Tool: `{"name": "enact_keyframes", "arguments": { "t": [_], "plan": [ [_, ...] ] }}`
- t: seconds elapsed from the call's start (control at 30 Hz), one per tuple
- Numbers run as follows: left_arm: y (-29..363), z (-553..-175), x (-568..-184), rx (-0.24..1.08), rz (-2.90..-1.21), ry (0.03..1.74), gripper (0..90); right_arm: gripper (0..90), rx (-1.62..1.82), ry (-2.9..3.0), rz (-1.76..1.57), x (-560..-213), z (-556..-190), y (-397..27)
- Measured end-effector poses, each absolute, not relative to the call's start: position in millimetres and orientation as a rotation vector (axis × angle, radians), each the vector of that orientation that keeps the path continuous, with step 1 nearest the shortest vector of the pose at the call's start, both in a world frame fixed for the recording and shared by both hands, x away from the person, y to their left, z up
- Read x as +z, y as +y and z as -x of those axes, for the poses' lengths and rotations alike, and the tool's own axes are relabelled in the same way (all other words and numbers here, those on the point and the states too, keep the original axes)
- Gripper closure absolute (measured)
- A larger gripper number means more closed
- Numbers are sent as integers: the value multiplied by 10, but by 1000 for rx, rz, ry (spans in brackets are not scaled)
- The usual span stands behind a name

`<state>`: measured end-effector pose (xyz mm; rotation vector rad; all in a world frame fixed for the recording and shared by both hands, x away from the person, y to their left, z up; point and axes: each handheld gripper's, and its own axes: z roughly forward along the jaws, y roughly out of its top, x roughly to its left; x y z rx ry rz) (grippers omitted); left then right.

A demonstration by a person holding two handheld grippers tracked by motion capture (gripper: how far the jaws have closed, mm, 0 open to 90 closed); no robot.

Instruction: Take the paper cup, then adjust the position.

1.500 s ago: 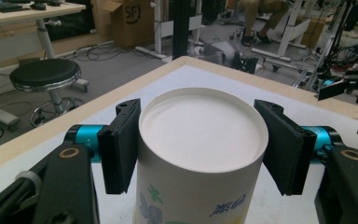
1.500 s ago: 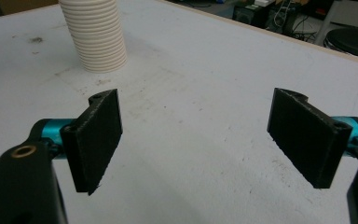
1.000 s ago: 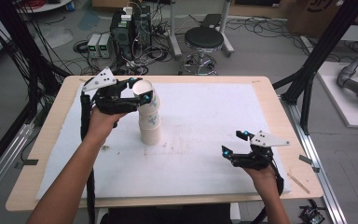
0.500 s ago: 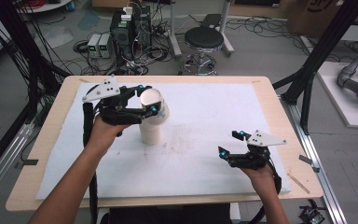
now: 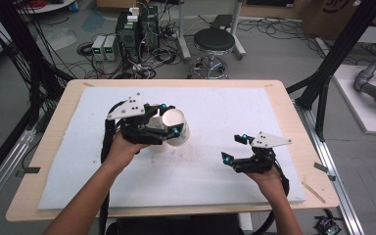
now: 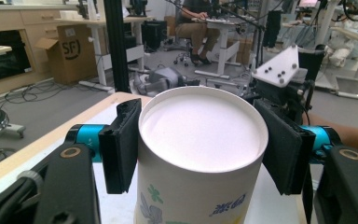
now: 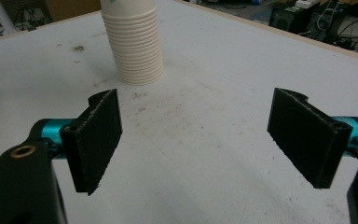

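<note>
The stack of paper cups (image 7: 135, 44) is cut off by the top edge in the right gripper view and mostly hidden behind the left gripper (image 5: 169, 125) from above, while the held cup (image 6: 200, 154) loses its lower body at the bottom edge.

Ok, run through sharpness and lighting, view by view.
High view: even light, soft detail, cup readable. Left gripper view: cup sharp, room behind bright and slightly soft. Right gripper view: dimmer, stack and table grainy, the gripper's pads dark.
</note>
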<state>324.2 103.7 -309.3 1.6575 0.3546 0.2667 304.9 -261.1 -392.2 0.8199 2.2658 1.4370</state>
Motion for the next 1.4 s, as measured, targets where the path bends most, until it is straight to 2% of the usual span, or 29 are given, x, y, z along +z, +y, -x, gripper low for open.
{"name": "enact_keyframes", "arguments": {
  "t": [0.63, 1.0, 1.4],
  "plan": [
    [949, -3210, -3319, 245, -1686, 365, 355, 179, 1534, 2370, -701, -3852, -3087, -2426],
    [925, -3145, -3580, 208, -1705, 379, 355, 180, 1585, 2421, -567, -3871, -3033, -2167],
    [907, -3054, -3700, 154, -1730, 349, 357, 180, 1594, 2524, -446, -3949, -3051, -1810]
  ]
}}
